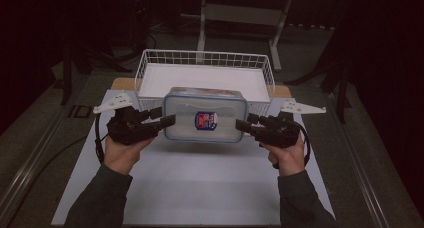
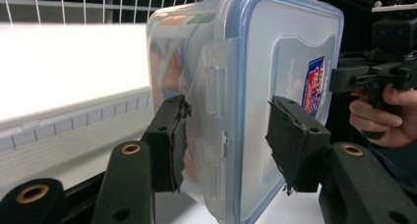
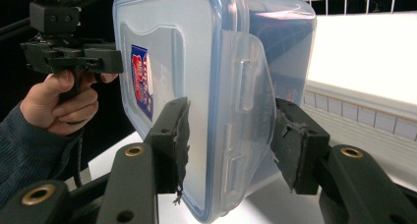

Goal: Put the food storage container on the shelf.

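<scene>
- Both our claws, the left claw (image 1: 169, 121) and right claw (image 1: 242, 124), clench the short ends of the lidded plastic box (image 1: 205, 114), held above the white tabletop (image 1: 200, 183).
- We judge this the carrying step.
- Next: move it level over the near rim of the wire basket (image 1: 205, 55) beyond, keeping both grips even.
</scene>
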The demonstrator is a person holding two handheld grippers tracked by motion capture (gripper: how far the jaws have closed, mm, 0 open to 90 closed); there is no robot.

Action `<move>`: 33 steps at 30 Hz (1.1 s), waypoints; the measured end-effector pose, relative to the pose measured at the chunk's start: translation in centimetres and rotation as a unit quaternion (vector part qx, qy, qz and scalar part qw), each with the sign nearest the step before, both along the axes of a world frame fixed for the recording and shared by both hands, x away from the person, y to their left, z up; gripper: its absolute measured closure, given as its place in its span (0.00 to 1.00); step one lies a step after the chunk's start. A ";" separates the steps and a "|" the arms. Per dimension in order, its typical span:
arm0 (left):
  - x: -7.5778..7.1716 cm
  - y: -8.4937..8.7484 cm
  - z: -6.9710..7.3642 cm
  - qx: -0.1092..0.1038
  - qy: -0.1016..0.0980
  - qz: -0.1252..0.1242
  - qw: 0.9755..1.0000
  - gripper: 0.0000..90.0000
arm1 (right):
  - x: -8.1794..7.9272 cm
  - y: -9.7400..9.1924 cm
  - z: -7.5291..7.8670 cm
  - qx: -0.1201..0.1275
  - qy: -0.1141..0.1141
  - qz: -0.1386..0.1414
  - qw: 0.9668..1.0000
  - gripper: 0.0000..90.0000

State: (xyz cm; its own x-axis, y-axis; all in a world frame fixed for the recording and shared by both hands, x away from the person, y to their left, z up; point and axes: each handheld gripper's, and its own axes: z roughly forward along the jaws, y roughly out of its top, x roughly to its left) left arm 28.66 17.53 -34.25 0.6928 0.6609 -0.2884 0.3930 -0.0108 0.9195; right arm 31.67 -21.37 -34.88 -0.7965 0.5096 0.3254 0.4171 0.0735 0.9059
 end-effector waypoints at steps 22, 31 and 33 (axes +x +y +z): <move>4.5 0.3 3.7 -0.022 -0.014 0.012 1.000 0.56 | 4.7 0.3 4.6 0.014 -0.020 -0.009 1.000 0.56; 7.8 0.6 3.3 -0.032 0.007 0.013 0.999 0.56 | 7.4 0.7 4.5 0.018 0.005 -0.019 1.000 0.56; 8.4 0.6 3.0 -0.037 0.016 0.017 0.999 0.55 | 8.0 0.8 4.3 0.017 0.010 -0.025 0.999 0.55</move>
State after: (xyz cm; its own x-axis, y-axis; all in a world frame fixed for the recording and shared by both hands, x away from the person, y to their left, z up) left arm 37.10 18.14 -31.23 0.6600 0.6603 -0.3584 0.4207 0.0704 0.9045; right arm 39.70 -20.55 -30.57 -0.7631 0.5371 0.3594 0.4381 0.0211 0.8987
